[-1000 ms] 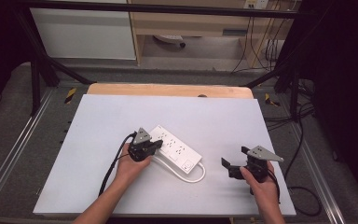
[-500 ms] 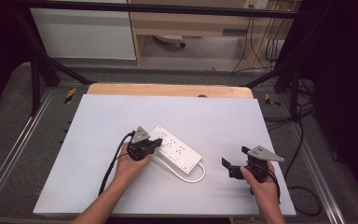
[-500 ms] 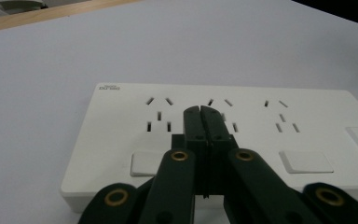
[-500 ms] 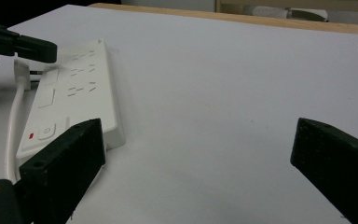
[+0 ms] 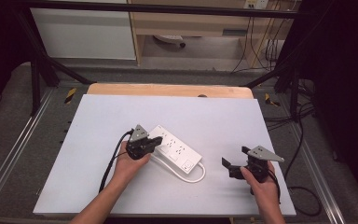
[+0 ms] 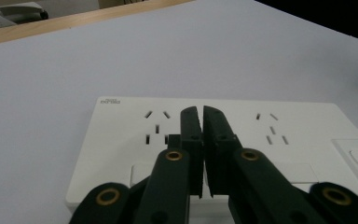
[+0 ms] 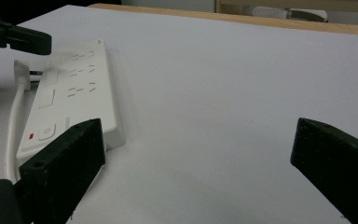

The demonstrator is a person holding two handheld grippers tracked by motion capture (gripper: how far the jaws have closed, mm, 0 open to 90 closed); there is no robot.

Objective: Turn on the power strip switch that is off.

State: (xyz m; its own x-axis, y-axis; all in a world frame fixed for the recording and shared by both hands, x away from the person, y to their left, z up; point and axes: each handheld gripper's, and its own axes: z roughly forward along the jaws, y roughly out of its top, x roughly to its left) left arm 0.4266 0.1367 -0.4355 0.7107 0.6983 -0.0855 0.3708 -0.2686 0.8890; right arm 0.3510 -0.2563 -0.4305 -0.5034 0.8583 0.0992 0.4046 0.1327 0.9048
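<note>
A white power strip lies flat and slantwise on the white table top, its switch end towards my right hand. My left gripper rests over the strip's left end. In the left gripper view its jaws stand almost together above the sockets of the power strip, with a thin slit and nothing between them. My right gripper hovers open to the right of the strip, jaws wide apart and empty. The right gripper view looks along the power strip to the left gripper.
The strip's white cord loops along its near side. A black cable trails from the left gripper towards the table's front edge. A wooden strip borders the far edge, with metal rails at both sides.
</note>
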